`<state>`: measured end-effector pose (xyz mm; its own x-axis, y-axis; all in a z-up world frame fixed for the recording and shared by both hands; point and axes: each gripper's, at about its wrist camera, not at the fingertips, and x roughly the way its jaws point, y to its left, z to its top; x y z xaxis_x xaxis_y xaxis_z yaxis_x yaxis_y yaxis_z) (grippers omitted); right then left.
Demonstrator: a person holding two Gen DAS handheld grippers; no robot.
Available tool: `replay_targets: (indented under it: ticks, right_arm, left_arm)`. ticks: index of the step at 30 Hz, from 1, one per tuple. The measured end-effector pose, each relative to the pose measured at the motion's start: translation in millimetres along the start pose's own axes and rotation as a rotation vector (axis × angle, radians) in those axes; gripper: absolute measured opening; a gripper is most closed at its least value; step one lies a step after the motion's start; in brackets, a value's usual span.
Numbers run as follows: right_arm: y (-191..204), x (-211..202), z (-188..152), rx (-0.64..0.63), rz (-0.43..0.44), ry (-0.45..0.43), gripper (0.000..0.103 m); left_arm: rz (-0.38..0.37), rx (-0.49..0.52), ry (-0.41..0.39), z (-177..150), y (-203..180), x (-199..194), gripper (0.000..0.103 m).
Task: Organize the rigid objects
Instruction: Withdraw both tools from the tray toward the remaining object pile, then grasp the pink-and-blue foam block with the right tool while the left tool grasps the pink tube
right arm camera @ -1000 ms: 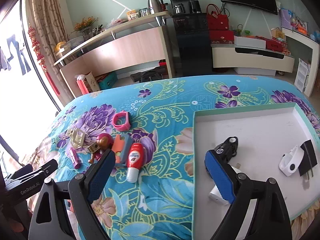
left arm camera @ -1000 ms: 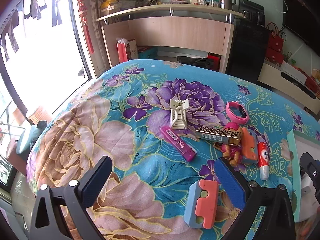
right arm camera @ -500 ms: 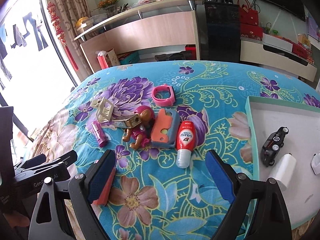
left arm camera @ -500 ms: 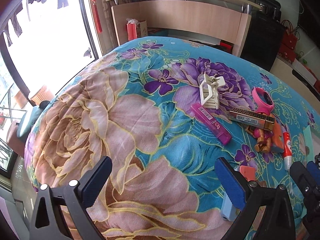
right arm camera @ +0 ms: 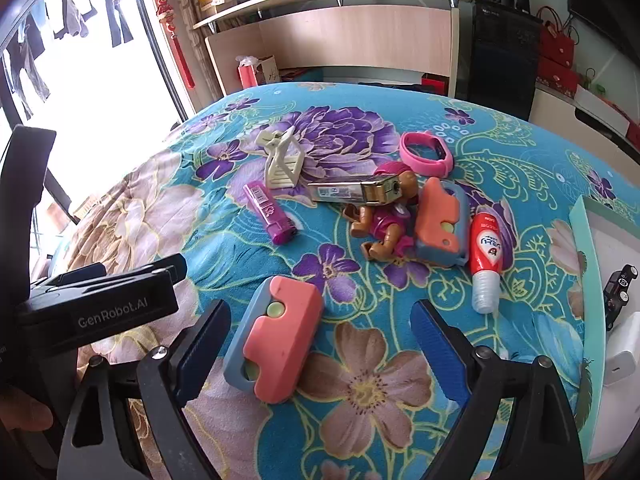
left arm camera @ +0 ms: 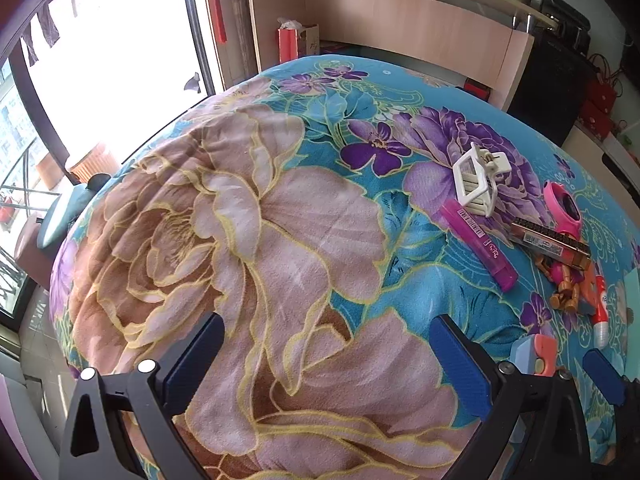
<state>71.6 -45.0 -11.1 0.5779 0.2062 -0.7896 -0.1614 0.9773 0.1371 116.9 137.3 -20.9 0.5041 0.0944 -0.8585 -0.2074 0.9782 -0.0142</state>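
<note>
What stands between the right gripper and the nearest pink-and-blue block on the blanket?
Nothing visible. The right gripper is open, and the pink-and-blue block lies on the floral blanket between its fingers, nearer the left finger, with only bare blanket around it.

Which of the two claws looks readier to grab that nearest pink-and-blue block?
The right claw: it is open with the pink-and-blue block between its fingers. The left claw is open over bare blanket.

Floral blanket (right arm camera: 500,136) under scattered toys (right arm camera: 386,220), tray (right arm camera: 588,272) alongside.
</note>
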Motion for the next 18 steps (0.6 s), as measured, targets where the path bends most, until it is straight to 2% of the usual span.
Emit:
replay_targets:
  ticks: [7,18]
  right_arm:
    - [17.5,12.7,-5.7,-0.073,-0.051,0.038,0.092]
    - [-14.0,8.2,-4.7,0.005,-0.154,0.032,0.092]
  left_arm:
    - [-0.014,-0.016,0.009,0.8,3.3,3.5,0.103]
    - [-0.029,0.013,0.002,3.1,-8.3,2.5,0.103]
